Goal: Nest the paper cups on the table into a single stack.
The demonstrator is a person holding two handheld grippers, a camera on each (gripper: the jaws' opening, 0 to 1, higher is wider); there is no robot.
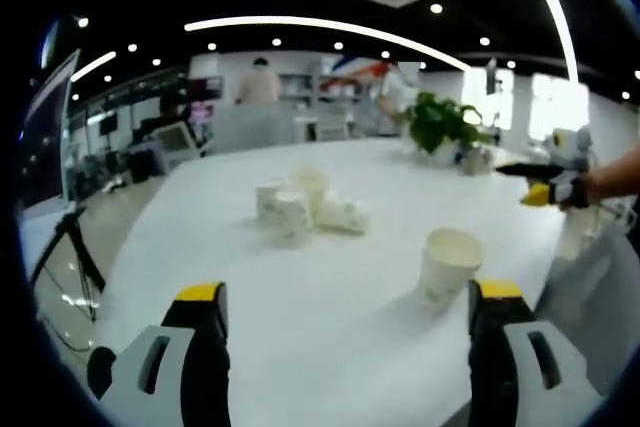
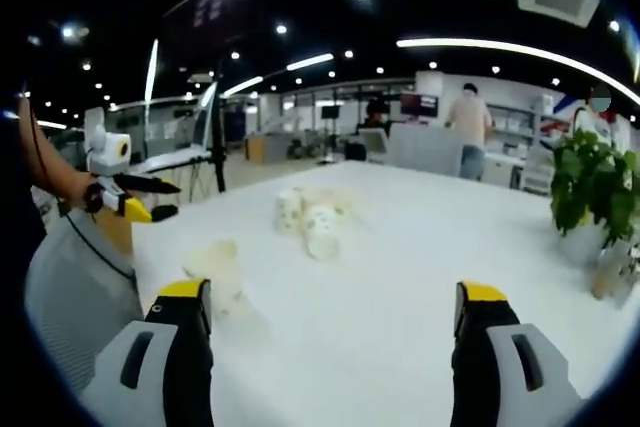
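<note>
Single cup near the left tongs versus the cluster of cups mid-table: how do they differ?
The single cup stands upright, mouth up, alone near the table edge; the cluster of cups sits bunched mid-table, some apparently lying on their sides. The single cup is nearest the left tongs; the cluster lies farther off. All look like white paper cups.

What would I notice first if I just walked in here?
Probably the big white table with a small bunch of paper cups lying jumbled near its middle. One cup stands alone, upright, close to the left tool. A leafy green plant sits at the table's far edge.
</note>
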